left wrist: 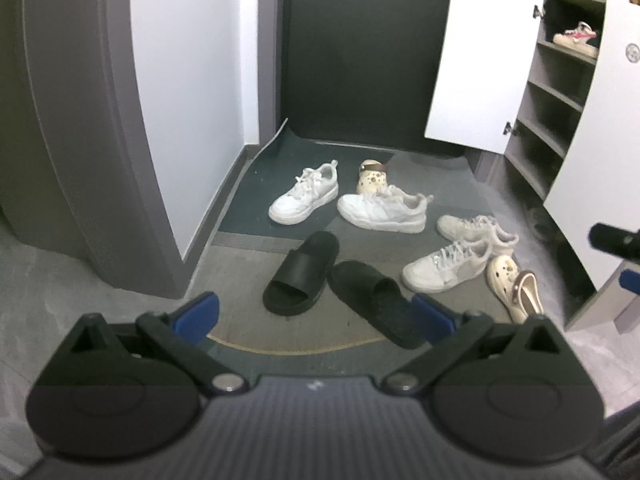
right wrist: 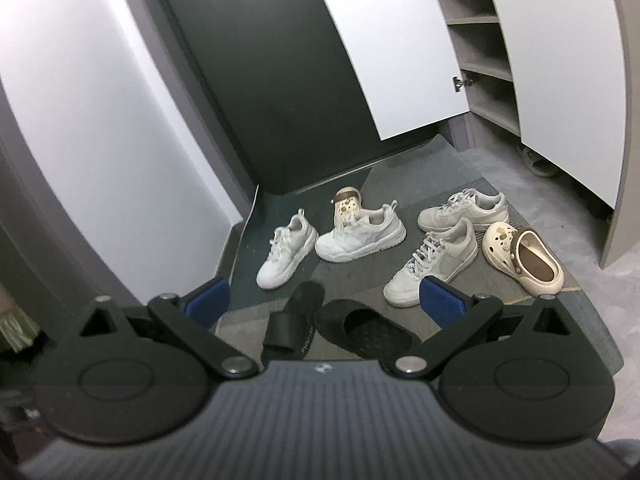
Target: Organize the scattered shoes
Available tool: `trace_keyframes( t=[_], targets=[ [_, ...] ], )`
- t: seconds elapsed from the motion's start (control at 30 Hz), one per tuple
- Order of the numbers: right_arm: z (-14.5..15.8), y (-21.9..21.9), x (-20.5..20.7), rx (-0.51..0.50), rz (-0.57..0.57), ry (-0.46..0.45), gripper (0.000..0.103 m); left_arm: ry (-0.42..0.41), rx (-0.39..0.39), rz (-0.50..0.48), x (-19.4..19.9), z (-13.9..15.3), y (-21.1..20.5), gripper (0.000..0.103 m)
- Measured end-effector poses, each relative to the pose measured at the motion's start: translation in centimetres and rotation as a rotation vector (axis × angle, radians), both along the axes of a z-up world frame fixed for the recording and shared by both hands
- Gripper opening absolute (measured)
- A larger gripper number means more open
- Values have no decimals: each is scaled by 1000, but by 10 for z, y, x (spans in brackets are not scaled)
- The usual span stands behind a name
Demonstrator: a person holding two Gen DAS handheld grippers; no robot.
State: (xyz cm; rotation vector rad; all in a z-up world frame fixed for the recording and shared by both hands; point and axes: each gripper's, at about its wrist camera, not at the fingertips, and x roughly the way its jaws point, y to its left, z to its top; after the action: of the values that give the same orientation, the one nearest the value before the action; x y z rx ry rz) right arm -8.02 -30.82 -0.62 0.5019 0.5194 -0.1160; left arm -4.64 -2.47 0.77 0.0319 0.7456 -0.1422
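Note:
Shoes lie scattered on the entry mat. Two black slides (left wrist: 302,274) (left wrist: 376,302) sit nearest, just beyond my left gripper (left wrist: 314,316), which is open and empty. Behind them lie two white sneakers (left wrist: 304,197) (left wrist: 384,209), two off-white sneakers (left wrist: 446,266) (left wrist: 478,230) and cream clogs (left wrist: 514,286) (left wrist: 372,178). My right gripper (right wrist: 324,298) hangs open and empty above the black slides (right wrist: 294,320) (right wrist: 368,330), with the white sneakers (right wrist: 286,254) (right wrist: 360,238), off-white sneakers (right wrist: 434,262) (right wrist: 464,210) and a cream clog (right wrist: 524,258) farther off.
An open shoe cabinet (left wrist: 560,92) with grey shelves stands at the right, its white doors (left wrist: 480,56) swung out; a pink-and-beige shoe (left wrist: 576,38) rests on an upper shelf. A dark entry door (left wrist: 360,48) closes the back. A grey door frame (left wrist: 80,120) rises on the left.

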Motion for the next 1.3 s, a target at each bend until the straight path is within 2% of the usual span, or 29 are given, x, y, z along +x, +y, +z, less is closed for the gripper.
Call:
trace_keyframes(
  t=[0.23, 0.33, 0.53, 0.73, 0.83, 0.9, 0.97, 1.03, 1.13, 1.2, 1.23, 1.3],
  targets=[
    [7, -6, -19, 47, 2, -51, 103, 50, 119, -119, 55, -43, -49, 103],
    [4, -12, -20, 104, -7, -56, 103, 72, 171, -171, 78, -62, -69, 103],
    [-7, -13, -13, 199, -40, 12, 103, 114, 273, -273, 125, -98, -111, 103],
    [-32, -11, 9, 296, -93, 146, 103, 66, 356, -378, 211, -199, -142, 101],
    [-42, -7, 30, 248, -129, 198, 103, 73, 442, -449, 246, -257, -160, 98],
    [-46, -6, 42, 205, -159, 225, 103, 61, 518, -514, 262, -292, -174, 92],
    [-52, -7, 55, 168, -190, 255, 103, 44, 583, -569, 275, -325, -188, 91],
    [-57, -10, 65, 146, -213, 279, 103, 27, 614, -588, 286, -353, -199, 87],
    [-66, -15, 79, 124, -256, 318, 103, 44, 622, -591, 298, -375, -205, 78],
    [-68, -16, 83, 121, -280, 321, 103, 66, 630, -620, 308, -390, -208, 65],
    [-68, -16, 84, 123, -289, 318, 103, 72, 631, -631, 311, -394, -209, 61],
    [-68, -15, 84, 130, -308, 313, 103, 87, 630, -650, 318, -402, -211, 42]
  ],
)
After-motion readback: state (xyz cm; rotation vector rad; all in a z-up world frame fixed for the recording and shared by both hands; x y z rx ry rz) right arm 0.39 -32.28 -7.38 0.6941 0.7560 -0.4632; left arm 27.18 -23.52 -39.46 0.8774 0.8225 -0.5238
